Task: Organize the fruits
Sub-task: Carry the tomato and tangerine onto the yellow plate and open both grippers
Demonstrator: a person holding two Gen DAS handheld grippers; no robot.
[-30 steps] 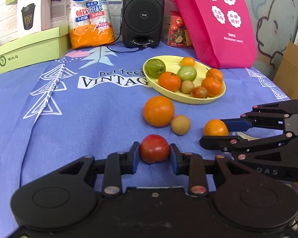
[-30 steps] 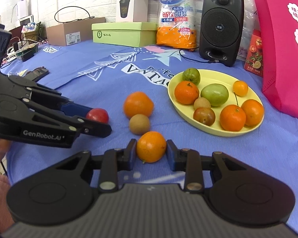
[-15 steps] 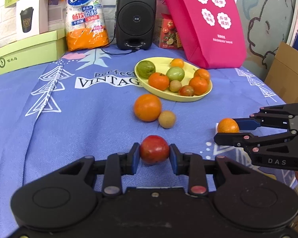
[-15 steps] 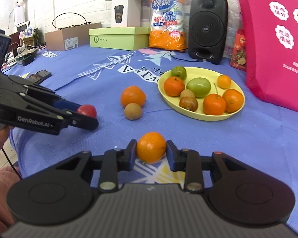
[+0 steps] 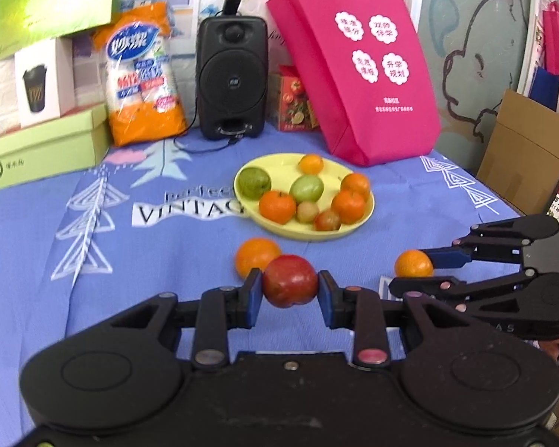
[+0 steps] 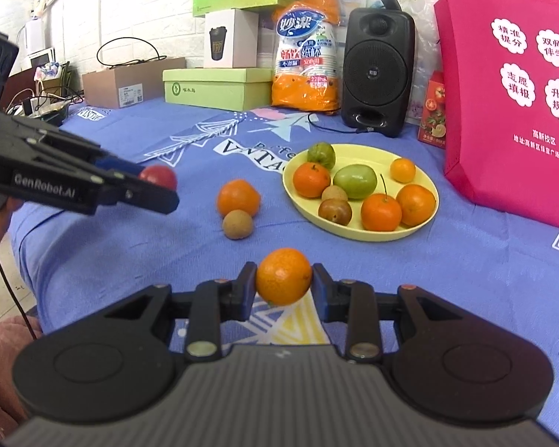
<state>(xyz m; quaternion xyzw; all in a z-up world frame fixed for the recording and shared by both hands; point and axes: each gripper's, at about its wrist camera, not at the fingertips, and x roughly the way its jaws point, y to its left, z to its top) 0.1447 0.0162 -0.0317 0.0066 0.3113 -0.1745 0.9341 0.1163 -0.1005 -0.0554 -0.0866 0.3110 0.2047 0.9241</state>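
Note:
My left gripper [image 5: 289, 287] is shut on a red tomato [image 5: 290, 280] and holds it above the blue cloth. My right gripper [image 6: 284, 281] is shut on a small orange [image 6: 284, 275], also raised; it shows in the left wrist view [image 5: 413, 263]. A yellow plate [image 6: 413, 228] with several oranges, green fruits and brown fruits sits ahead, also in the left wrist view [image 5: 369, 206]. A loose orange [image 6: 238, 197] and a kiwi [image 6: 237, 224] lie on the cloth left of the plate. The tomato hides the kiwi in the left wrist view.
Behind the plate stand a black speaker [image 5: 231, 78], a pink bag [image 5: 357, 74], an orange cup pack [image 5: 145, 74] and a green box [image 5: 44, 149]. A cardboard box [image 5: 525, 149] sits off the table's right edge.
Both grippers have lifted and pulled back from the plate with their fruits still held. The table fruits look farther away and lower in view.

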